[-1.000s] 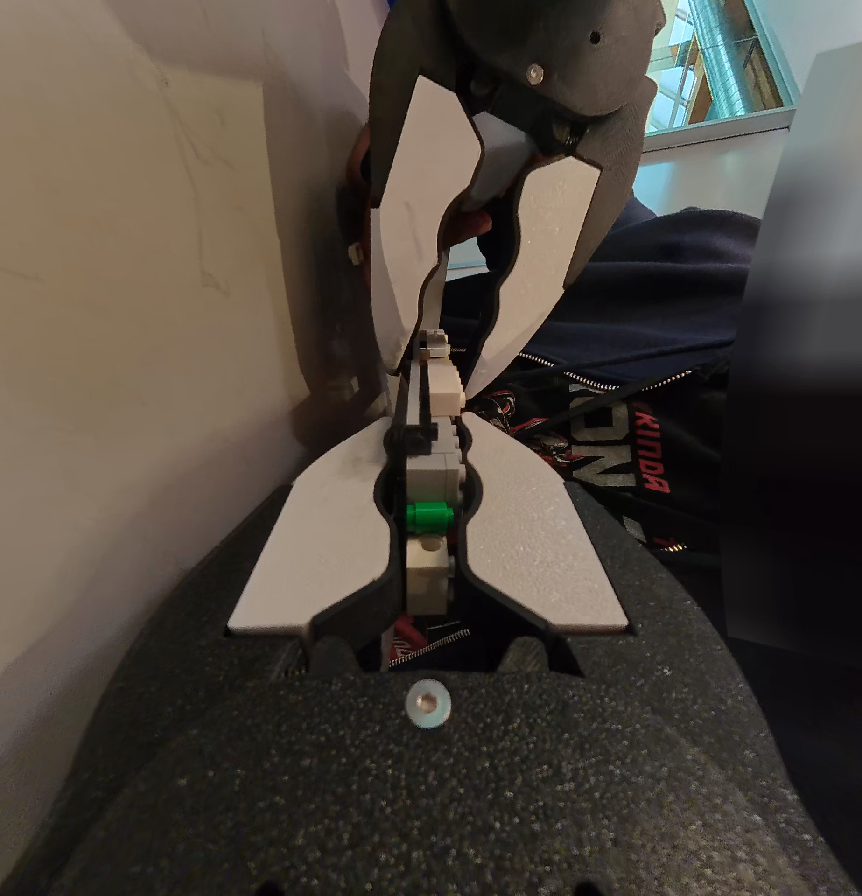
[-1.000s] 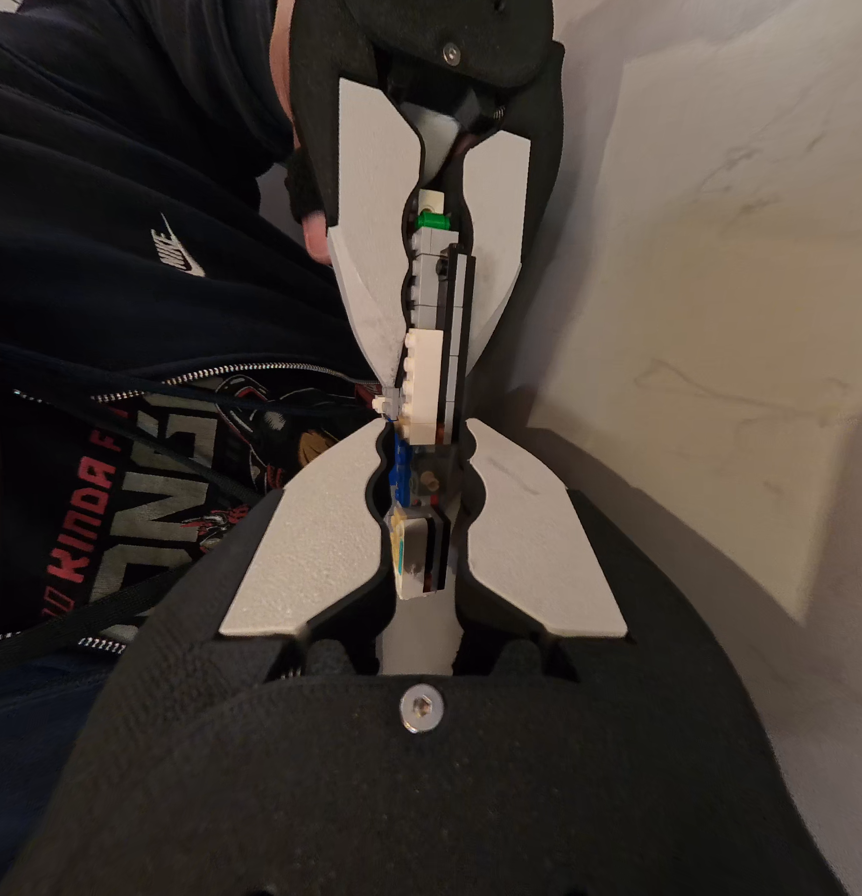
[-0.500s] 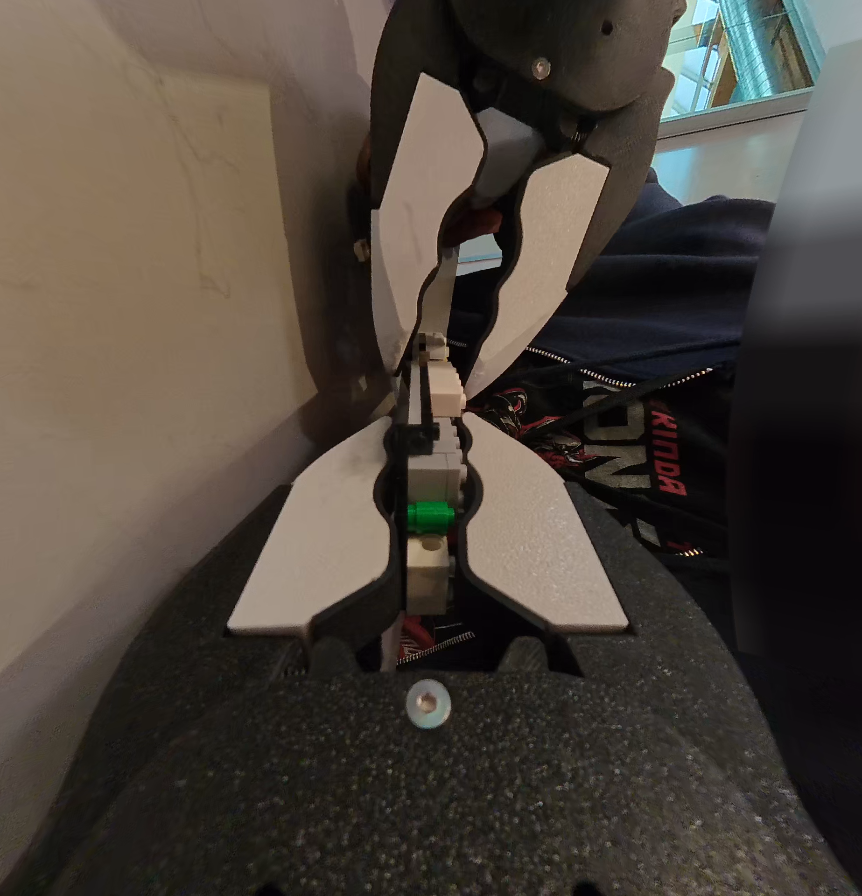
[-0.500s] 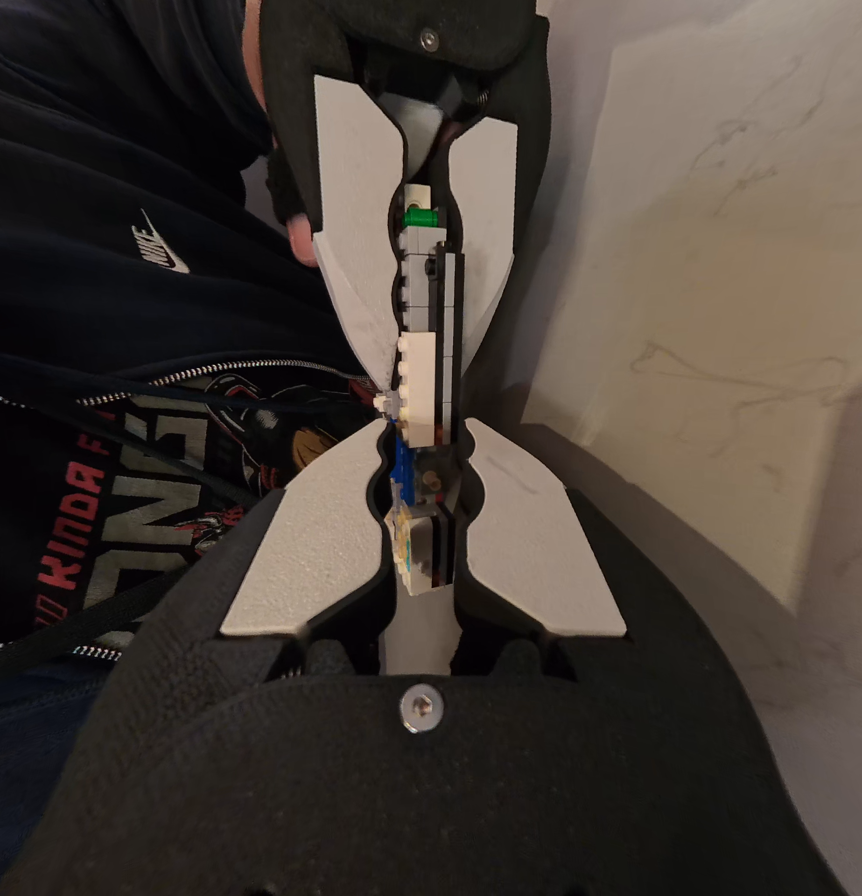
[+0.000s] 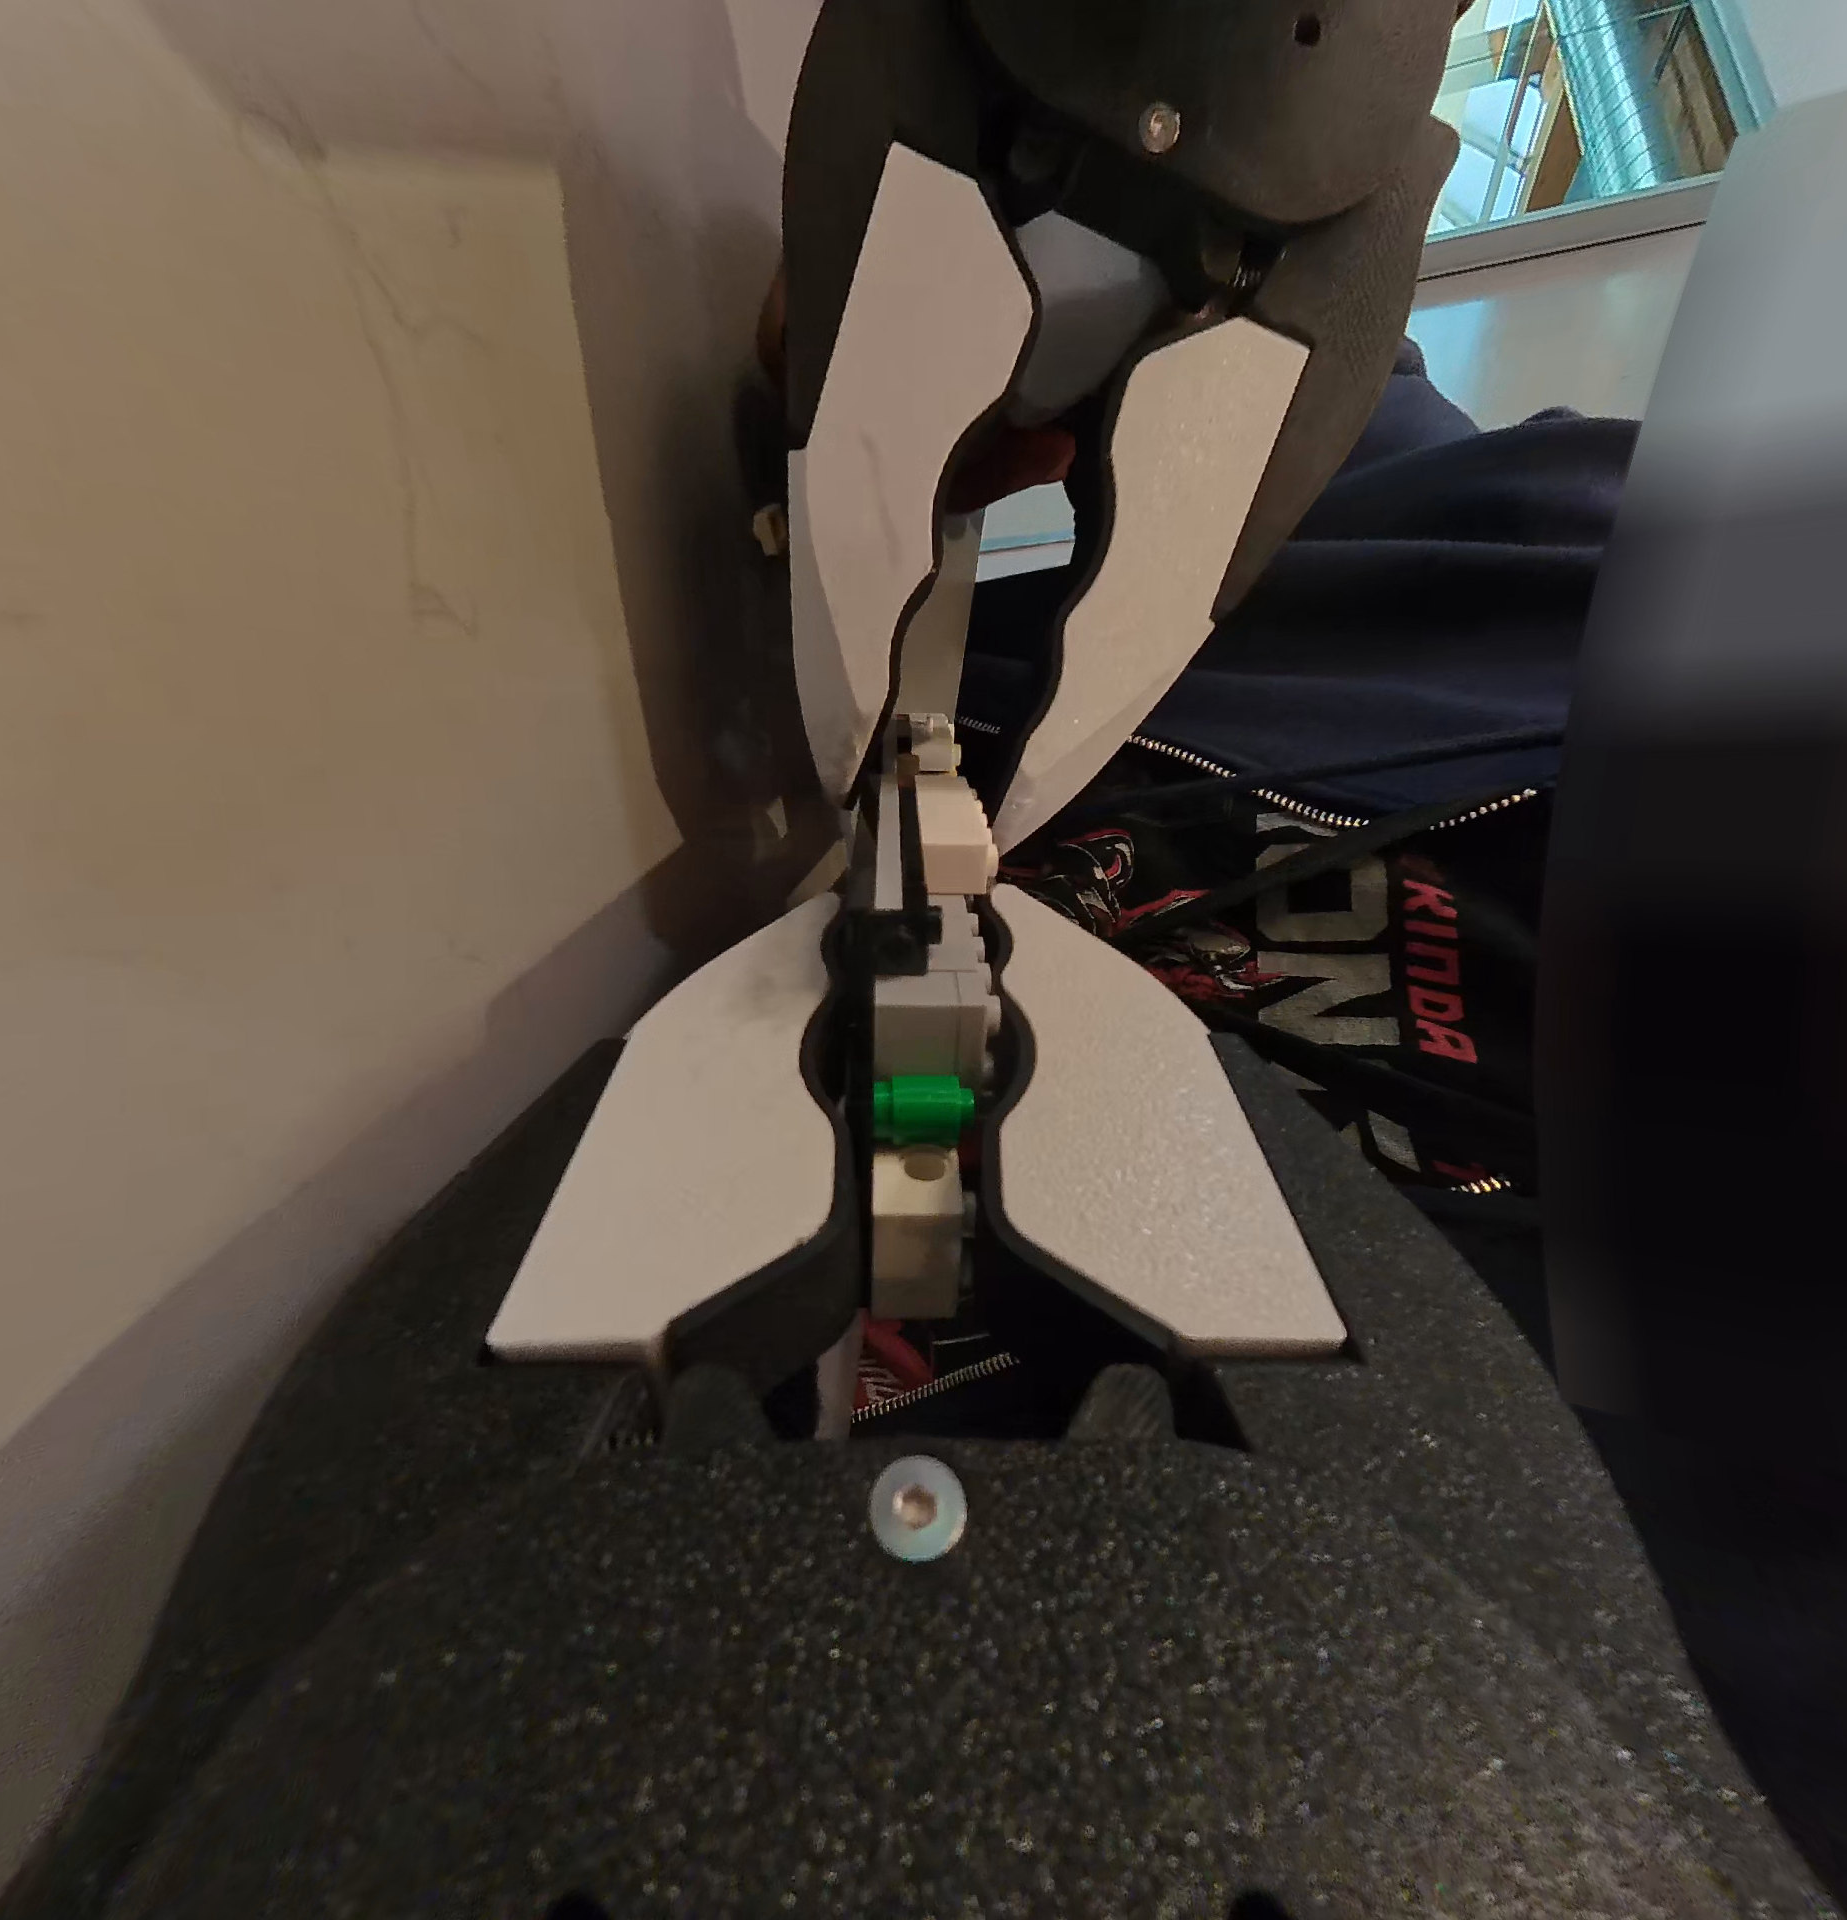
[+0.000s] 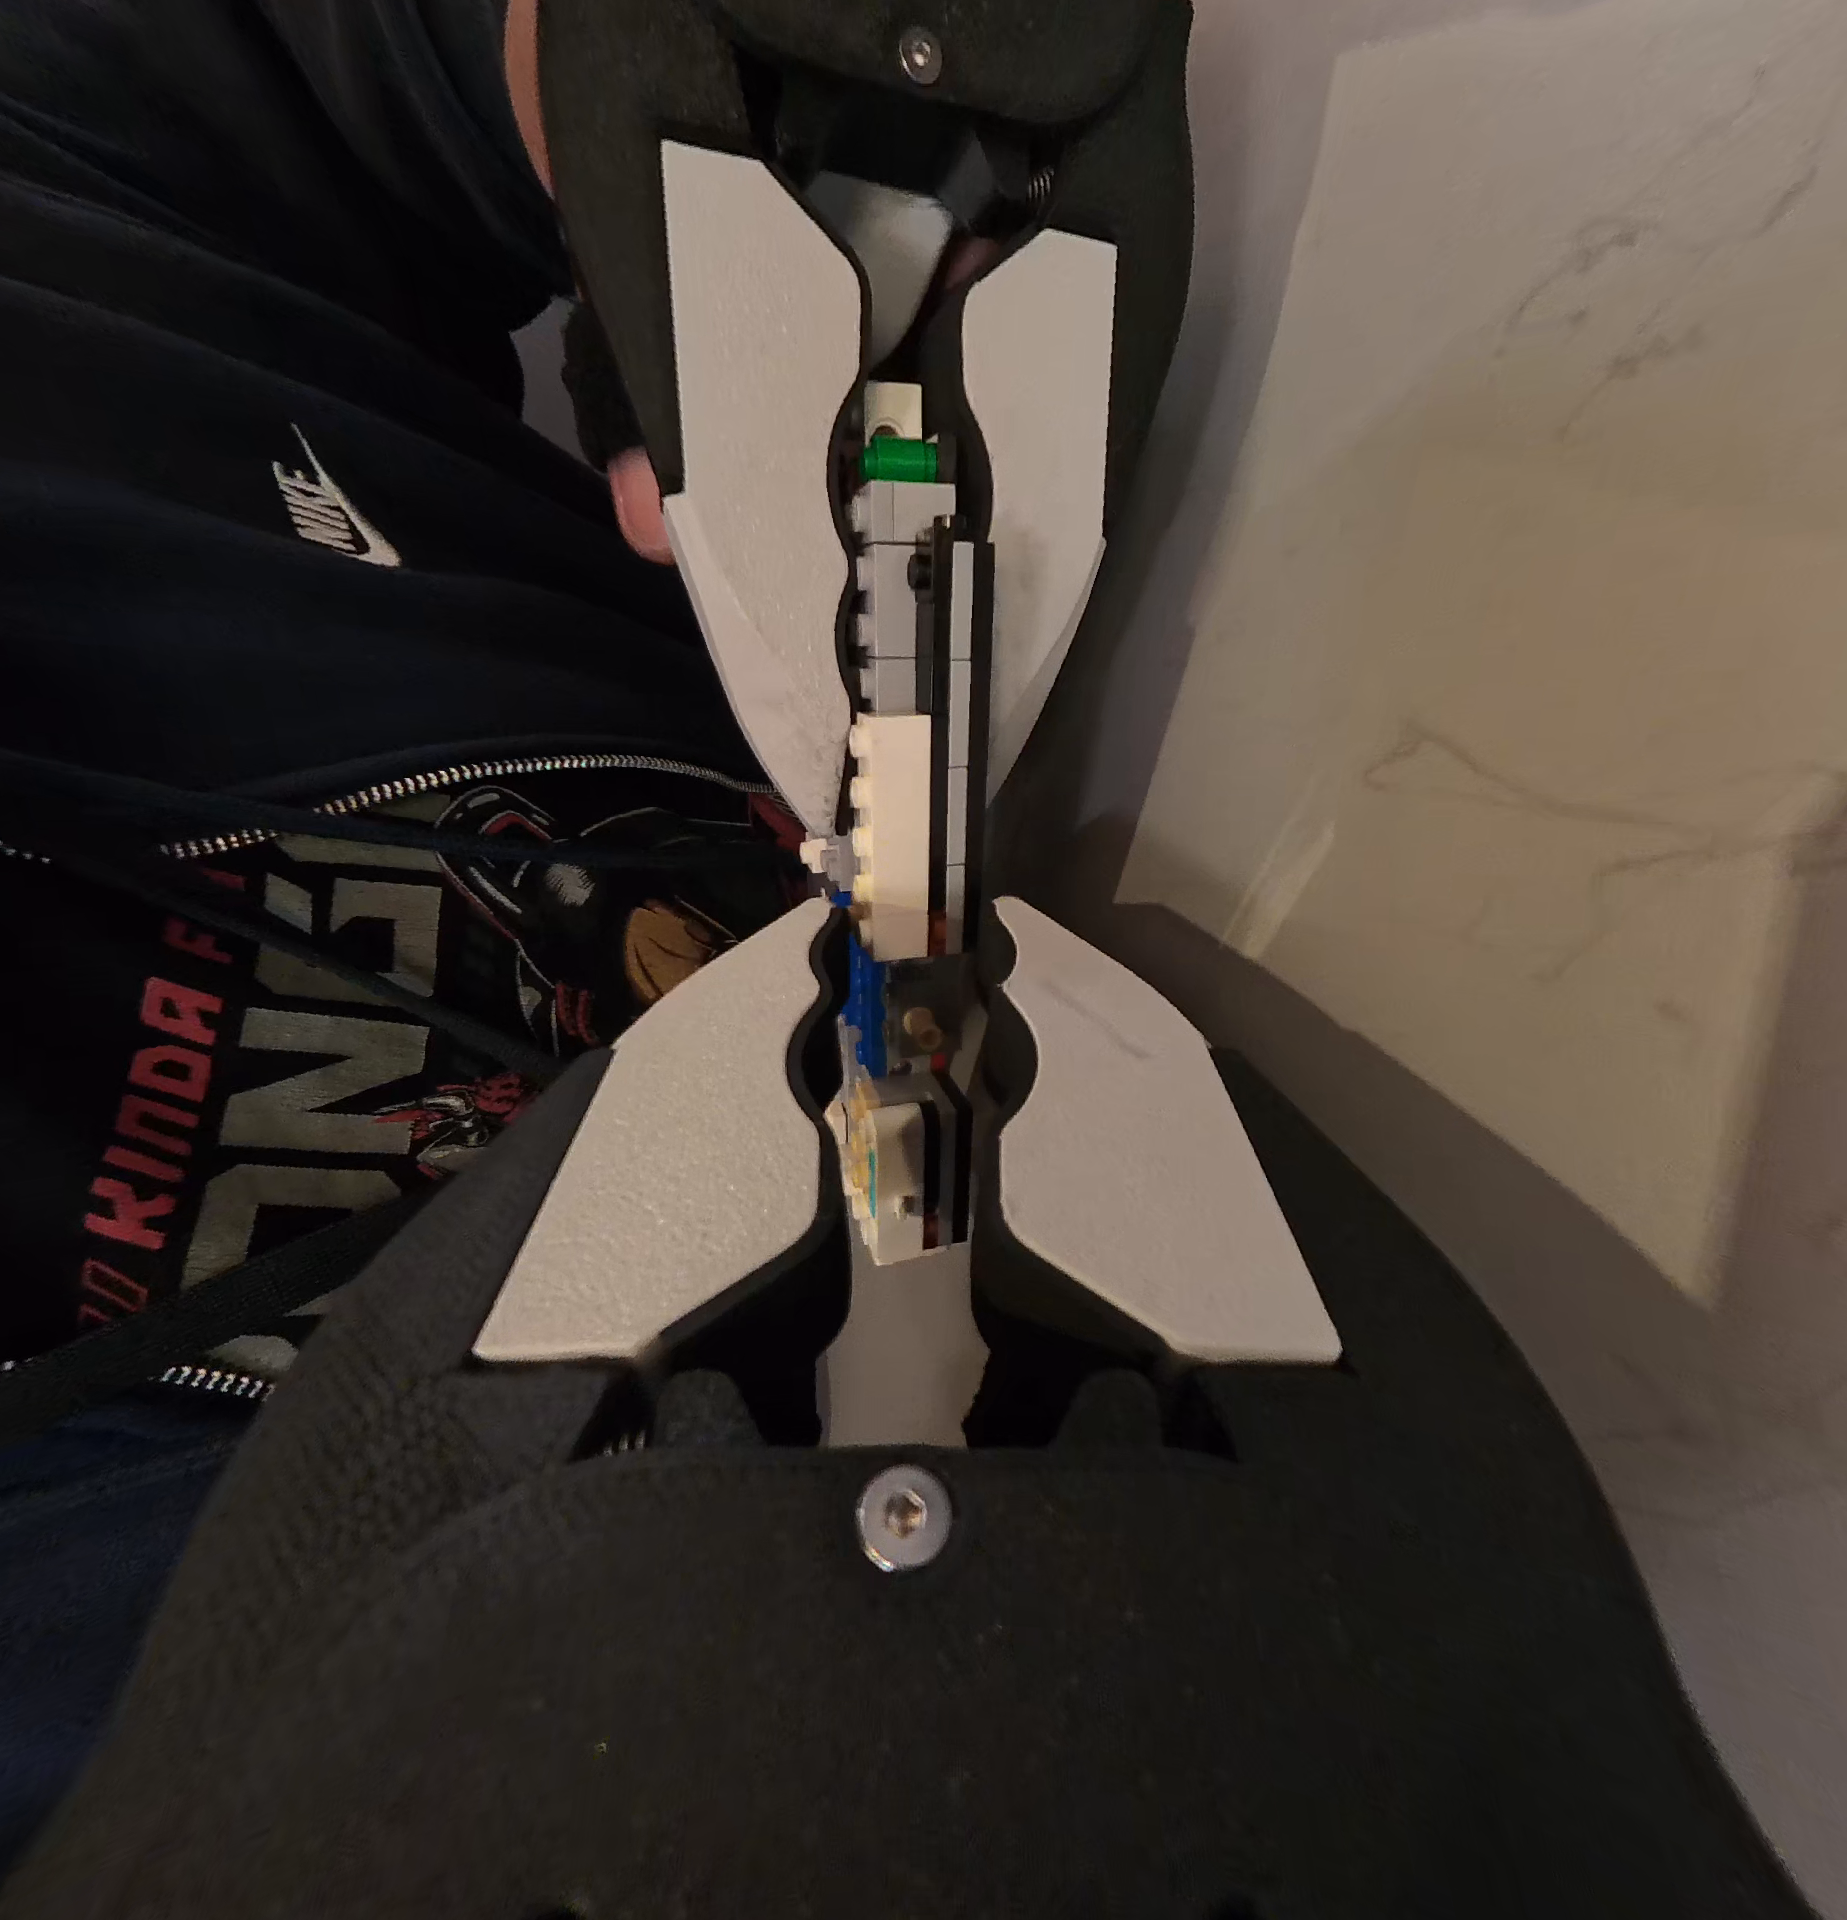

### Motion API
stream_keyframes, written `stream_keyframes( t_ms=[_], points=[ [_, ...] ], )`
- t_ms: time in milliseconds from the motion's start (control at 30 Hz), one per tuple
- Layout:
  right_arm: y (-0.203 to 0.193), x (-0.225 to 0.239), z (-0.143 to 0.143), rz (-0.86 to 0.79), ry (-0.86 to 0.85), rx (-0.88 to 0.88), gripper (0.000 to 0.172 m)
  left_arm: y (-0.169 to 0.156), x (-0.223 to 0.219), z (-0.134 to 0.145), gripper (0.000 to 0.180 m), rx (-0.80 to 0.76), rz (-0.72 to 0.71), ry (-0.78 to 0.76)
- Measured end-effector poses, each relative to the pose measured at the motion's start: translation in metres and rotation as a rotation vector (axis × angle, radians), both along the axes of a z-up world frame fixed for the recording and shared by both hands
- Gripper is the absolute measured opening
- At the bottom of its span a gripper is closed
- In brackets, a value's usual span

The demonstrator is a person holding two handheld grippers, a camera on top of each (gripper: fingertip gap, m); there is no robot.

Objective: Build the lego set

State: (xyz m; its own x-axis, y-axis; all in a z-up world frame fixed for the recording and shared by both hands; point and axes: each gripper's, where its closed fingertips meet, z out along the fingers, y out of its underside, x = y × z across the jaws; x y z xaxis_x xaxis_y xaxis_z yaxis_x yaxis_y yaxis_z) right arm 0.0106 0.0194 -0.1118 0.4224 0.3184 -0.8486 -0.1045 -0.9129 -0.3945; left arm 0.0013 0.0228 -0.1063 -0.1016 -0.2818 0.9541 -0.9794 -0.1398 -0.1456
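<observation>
Left wrist view: pale marbled table (image 5: pixel 275 644) fills nine o'clock; a person's dark hooded jacket (image 5: pixel 1418 644) fills three o'clock.
Grip: left gripper (image 5: pixel 914 925) and right gripper (image 6: pixel 914 925) meet nose to nose, each clamped on one end of a long brick model (image 6: pixel 914 810), probably to brace it between them above the table.
Left jaws: pinching the grey end, beside a green piece (image 5: pixel 919 1103).
Right jaws: pinching the blue-and-white end (image 6: pixel 867 1049).
Middle: white brick (image 5: pixel 955 847) bare at twelve o'clock of the left fingertips.
Hidden: model faces inside the pads; blurred patch at three o'clock; a fingertip (image 6: pixel 638 509) barely shows.
</observation>
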Motion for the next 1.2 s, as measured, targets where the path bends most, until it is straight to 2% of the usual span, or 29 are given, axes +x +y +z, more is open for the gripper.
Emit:
stream_keyframes(
  t_ms=[300, 467, 600, 867, 1067, 1200],
  points=[
    [0.000, -0.001, 0.003, 0.010, -0.033, 0.054, 0.025, -0.001, 0.000, 0.002, 0.020, -0.063, 0.025, 0.005],
    [0.003, 0.009, 0.009, -0.044, -0.116, 0.126, 0.043, 0.008, 0.004, 0.003, 0.019, -0.115, 0.119, 0.007],
    [0.002, 0.015, 0.015, -0.088, -0.117, 0.139, 0.043, 0.015, 0.005, 0.009, 0.019, -0.174, 0.189, -0.010],
    [0.003, 0.019, 0.023, -0.123, -0.182, 0.186, 0.043, 0.023, 0.002, 0.011, 0.020, -0.193, 0.267, -0.046],
    [-0.009, 0.039, 0.025, -0.157, -0.300, 0.219, 0.045, 0.050, 0.007, 0.006, 0.020, -0.183, 0.432, -0.065],
    [-0.026, 0.050, 0.011, -0.128, -0.427, 0.215, 0.044, 0.070, 0.010, 0.003, 0.020, -0.160, 0.540, -0.087]
  ],
)
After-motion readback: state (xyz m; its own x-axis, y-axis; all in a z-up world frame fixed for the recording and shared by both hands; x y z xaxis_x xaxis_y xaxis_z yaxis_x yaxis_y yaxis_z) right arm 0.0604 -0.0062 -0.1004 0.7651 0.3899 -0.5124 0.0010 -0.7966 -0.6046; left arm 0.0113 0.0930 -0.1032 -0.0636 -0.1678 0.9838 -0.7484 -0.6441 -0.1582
